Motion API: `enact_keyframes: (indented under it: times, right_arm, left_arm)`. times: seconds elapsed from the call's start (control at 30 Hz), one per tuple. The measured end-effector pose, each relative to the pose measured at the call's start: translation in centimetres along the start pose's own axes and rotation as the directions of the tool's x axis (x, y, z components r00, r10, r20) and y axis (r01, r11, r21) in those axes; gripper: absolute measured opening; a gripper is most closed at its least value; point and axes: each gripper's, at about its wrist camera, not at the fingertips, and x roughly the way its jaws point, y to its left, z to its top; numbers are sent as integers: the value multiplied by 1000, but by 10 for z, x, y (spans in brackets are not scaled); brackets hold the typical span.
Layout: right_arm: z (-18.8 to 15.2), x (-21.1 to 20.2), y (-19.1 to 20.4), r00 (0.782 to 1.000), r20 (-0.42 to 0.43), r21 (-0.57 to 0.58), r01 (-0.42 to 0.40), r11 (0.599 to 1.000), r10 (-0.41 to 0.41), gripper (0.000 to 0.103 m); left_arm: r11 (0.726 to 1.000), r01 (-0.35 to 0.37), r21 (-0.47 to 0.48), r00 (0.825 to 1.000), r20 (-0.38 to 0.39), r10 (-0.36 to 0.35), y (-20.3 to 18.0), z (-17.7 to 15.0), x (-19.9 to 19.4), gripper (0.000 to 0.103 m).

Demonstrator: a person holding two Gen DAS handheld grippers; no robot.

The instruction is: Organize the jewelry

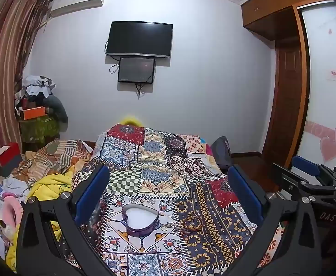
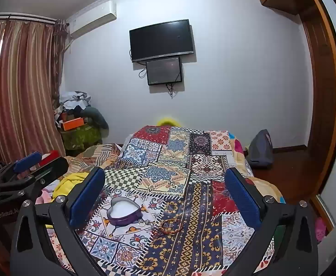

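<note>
box (image 1: pixel 141 219) on bedspread (image 1: pixel 168 168), bracelet (image 1: pixel 189 224) just right

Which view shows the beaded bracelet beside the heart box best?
The right wrist view: the beaded bracelet lies there as a clear reddish loop on the patchwork cloth, apart from the heart-shaped box. The left wrist view shows it darker, blending into the pattern.

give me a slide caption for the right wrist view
Open right gripper above patchwork cloth, heart-shaped box and beaded bracelet ahead.
</note>
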Motion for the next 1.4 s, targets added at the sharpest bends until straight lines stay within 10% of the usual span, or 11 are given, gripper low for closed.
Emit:
enact_keyframes:
  times: [1.4]
  right_arm:
    - [-6, 0, 5, 1000, 3, 8, -8, 1000, 8, 103]
  left_arm:
    - [1000, -12, 3, 1000, -4, 12, 0, 2, -3, 103]
